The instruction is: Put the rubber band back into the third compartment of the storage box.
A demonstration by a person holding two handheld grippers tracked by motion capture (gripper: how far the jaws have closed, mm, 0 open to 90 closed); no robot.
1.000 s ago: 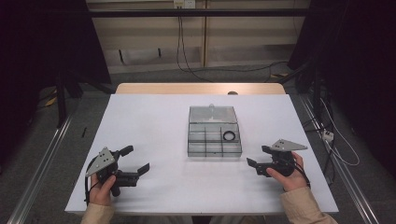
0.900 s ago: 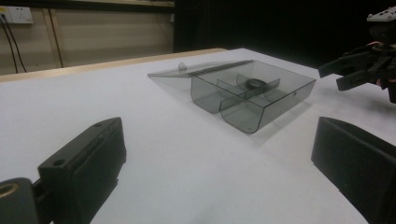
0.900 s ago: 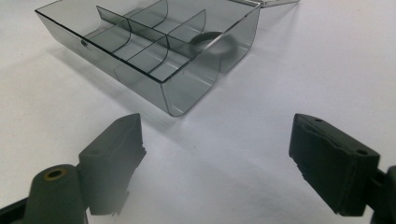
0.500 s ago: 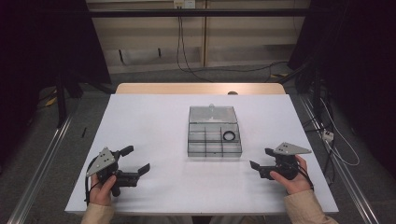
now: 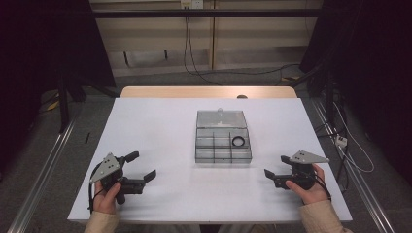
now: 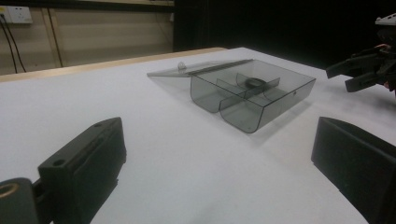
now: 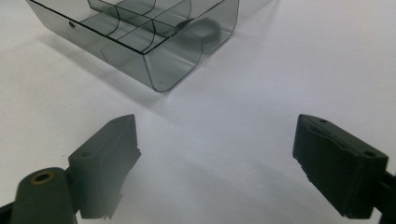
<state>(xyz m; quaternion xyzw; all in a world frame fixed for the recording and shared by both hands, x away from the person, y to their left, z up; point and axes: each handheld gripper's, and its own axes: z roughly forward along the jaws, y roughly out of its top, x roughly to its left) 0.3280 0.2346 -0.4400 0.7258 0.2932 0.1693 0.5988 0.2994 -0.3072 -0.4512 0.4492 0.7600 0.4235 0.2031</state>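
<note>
right gripper [image 5: 273,174] jaws have just been opening wider, holding nothing, at 4 o'clock of the compartment box [image 5: 223,141]; left gripper [image 5: 141,167] is staying open, empty, at 8 o'clock.

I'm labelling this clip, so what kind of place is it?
Probably a lab or recording workspace, not a home: a white table with one smoky plastic compartment box, hand-held grippers left and right, dark curtains and loose cables behind.
</note>
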